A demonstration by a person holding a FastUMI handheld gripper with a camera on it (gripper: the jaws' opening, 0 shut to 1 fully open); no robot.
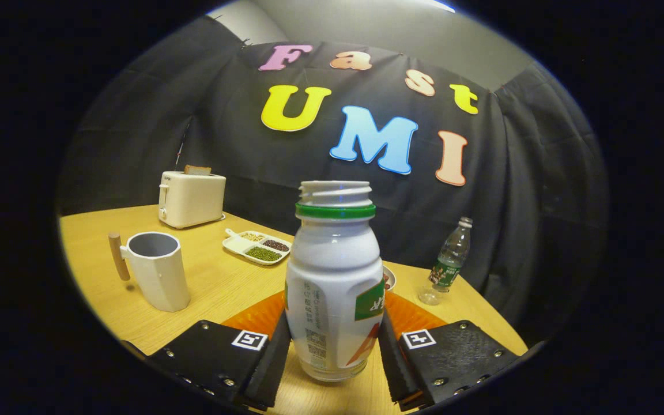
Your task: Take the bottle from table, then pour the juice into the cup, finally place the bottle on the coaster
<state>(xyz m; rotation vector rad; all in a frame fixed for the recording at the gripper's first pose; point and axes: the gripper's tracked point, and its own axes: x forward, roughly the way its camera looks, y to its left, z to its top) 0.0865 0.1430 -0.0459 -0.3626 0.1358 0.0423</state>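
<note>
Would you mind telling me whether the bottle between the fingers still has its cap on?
No, the bottle has no cap: bare threads show above its green ring.

- A wooden table (211,282) with a light, yellowish top fills the lower part of the frame.
- Black cloth (153,132) hangs as the wall behind it, creased and draped across the middle.
- Above the cloth, at the top centre, a pale grey wall (366,26) shows.
- A bright patch (441,6) at the top edge may be a ceiling light.
</note>
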